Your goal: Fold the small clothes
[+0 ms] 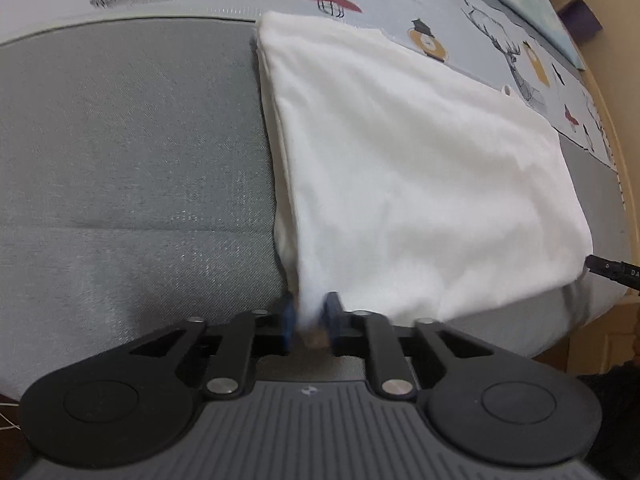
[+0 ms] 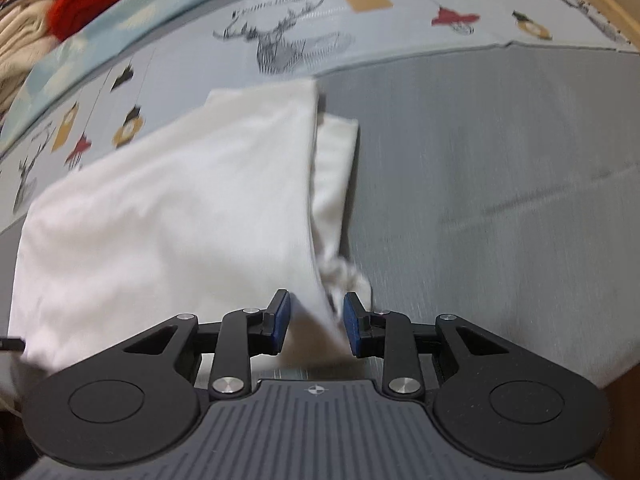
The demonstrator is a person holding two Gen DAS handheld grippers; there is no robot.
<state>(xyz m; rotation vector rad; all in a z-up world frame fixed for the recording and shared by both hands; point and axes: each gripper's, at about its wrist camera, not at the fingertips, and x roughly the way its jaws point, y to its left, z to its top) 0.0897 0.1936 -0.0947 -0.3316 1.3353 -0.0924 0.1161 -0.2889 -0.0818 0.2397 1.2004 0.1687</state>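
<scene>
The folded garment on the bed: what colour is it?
Plain white garment, no print visible; it shows best in the left wrist view.

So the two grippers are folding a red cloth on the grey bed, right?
Not quite: the cloth is white, not red, as both wrist views show. The left gripper and right gripper each have a corner of it between their fingers, on the grey bed.

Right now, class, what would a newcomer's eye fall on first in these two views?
First, the white garment, folded and spread across the grey bedcover. Then the printed sheet with stags and lanterns along the far side. Nearest, the left tool and the right tool each have a near corner of cloth between blue pads.
</scene>
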